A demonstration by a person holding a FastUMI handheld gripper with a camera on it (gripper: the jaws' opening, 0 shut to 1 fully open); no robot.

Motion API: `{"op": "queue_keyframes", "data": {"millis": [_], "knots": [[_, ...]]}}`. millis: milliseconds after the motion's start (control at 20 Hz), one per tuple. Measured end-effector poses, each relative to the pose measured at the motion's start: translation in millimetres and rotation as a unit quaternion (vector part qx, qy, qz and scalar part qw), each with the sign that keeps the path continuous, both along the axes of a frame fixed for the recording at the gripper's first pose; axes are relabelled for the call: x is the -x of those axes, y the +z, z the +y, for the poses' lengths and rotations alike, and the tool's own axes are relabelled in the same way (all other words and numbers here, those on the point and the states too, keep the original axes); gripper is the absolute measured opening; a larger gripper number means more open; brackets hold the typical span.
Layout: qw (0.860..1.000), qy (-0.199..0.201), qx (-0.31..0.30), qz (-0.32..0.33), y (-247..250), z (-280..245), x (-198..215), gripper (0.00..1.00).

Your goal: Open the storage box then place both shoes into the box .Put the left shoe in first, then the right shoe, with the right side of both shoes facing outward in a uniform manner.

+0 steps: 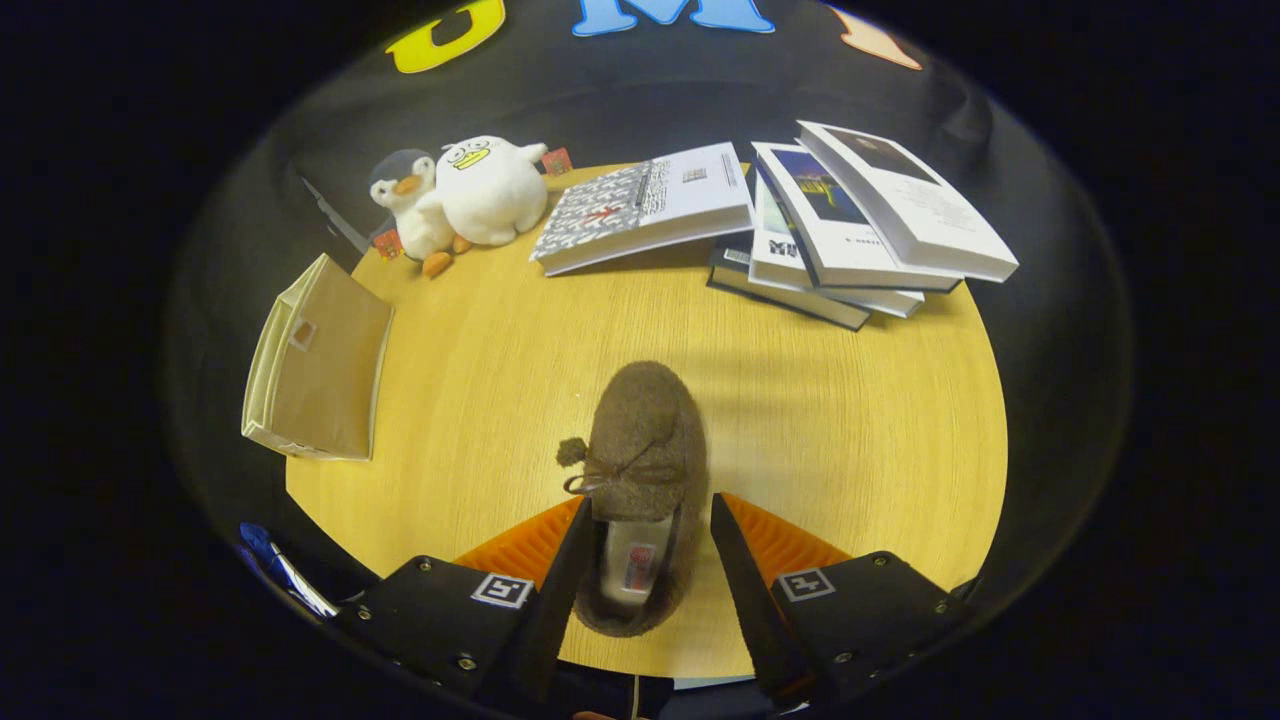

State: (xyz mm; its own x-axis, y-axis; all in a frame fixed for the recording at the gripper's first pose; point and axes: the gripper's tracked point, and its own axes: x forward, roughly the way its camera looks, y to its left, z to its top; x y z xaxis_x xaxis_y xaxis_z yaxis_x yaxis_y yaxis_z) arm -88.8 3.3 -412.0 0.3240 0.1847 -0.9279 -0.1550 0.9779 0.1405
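Observation:
One brown fuzzy shoe with a small bow and pom-pom lies on the round wooden table, toe pointing away from me. My gripper is open and straddles the shoe's rear half. The left finger sits against the shoe's collar, and the right finger stands a sliver away from its other side. The shoe's opening with a label inside shows between the fingers. The beige storage box stands at the table's left edge, beyond and left of the fingers, with its broad tan face turned up toward me.
Two plush birds sit at the back left of the table. A patterned book and a fanned stack of books lie along the back right. Bare wood stretches between the shoe and the books.

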Motion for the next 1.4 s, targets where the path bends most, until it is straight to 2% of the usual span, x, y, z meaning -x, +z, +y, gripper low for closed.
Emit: {"op": "queue_keyframes", "data": {"millis": [200,350,550,650,700,800,850,1150,1300,1400], "knots": [[0.999,-0.008,0.007,0.047,-30.0,-9.6,13.0,0.74],[0.997,-0.02,0.022,0.066,-50.0,-20.2,5.9,0.74],[0.995,-0.024,0.007,0.093,-68.9,-13.3,-3.7,0.73],[0.994,-0.027,-0.003,0.109,-73.3,-9.1,-6.8,0.35],[0.994,-0.012,0.007,0.109,-71.6,-13.4,-9.1,0.32],[0.995,-0.046,-0.006,0.093,-65.0,-17.9,-21.2,0.08],[0.994,-0.049,-0.013,0.101,-68.0,-16.2,-10.7,0.0],[0.99,-0.065,-0.071,0.103,-23.5,8.2,-10.1,0.0],[0.993,-0.036,-0.077,0.077,22.8,34.1,-19.8,0.0],[0.995,-0.001,-0.086,0.053,53.6,65.2,-29.0,0.0]]}}
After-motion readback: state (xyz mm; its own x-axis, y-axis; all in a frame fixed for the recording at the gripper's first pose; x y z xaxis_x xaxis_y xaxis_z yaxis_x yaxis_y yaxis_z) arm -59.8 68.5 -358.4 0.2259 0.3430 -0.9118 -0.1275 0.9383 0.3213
